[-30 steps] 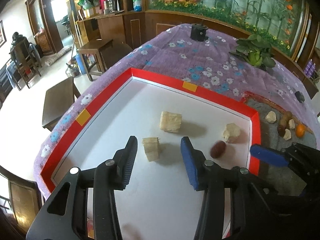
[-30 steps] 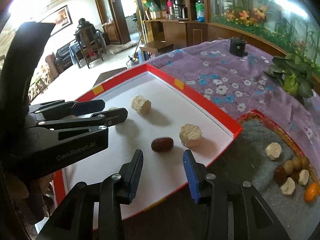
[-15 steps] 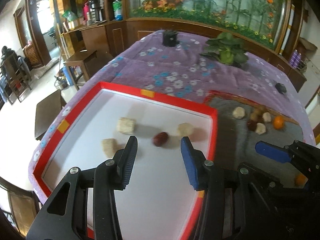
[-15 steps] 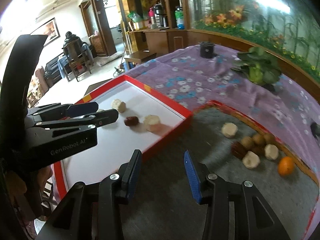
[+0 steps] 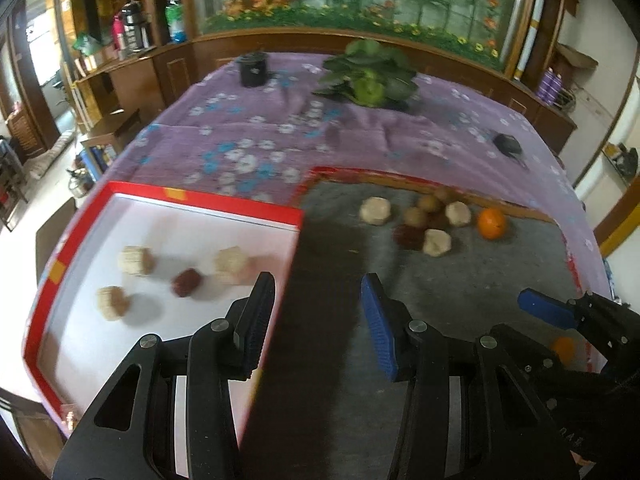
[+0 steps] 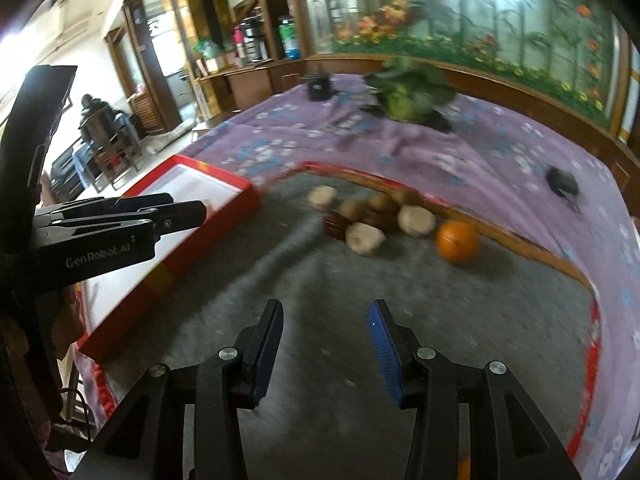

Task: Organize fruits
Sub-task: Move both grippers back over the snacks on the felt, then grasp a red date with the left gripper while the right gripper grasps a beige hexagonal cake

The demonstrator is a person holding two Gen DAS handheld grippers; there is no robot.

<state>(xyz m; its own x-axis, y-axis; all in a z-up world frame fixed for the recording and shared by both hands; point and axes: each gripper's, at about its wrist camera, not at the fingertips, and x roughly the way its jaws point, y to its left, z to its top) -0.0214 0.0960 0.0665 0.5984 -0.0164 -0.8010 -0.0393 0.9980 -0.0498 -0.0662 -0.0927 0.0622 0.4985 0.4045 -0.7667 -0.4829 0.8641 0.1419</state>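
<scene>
A red-rimmed white tray [image 5: 208, 204] holds three pale chunks and a dark red fruit [image 5: 186, 282]; the tray also shows at the left of the right wrist view [image 6: 236, 188]. On the grey mat [image 5: 460, 288] lies a cluster of pale chunks, brown fruits and an orange [image 5: 491, 223], the orange also in the right wrist view [image 6: 457, 240]. My left gripper [image 5: 318, 316] is open and empty over the tray's right edge. My right gripper [image 6: 326, 340] is open and empty above the mat, short of the cluster [image 6: 368, 216].
A purple flowered cloth [image 5: 280, 140] covers the table. A leafy green plant [image 5: 368, 76] and a black cup [image 5: 253, 69] stand at the back, a small dark object [image 5: 507, 145] at the right. Wooden cabinets and chairs stand beyond the left edge.
Both grippers have swung right, away from the tray toward the mat. The fruit cluster and orange are now nearer the centre. Both stayed open.
</scene>
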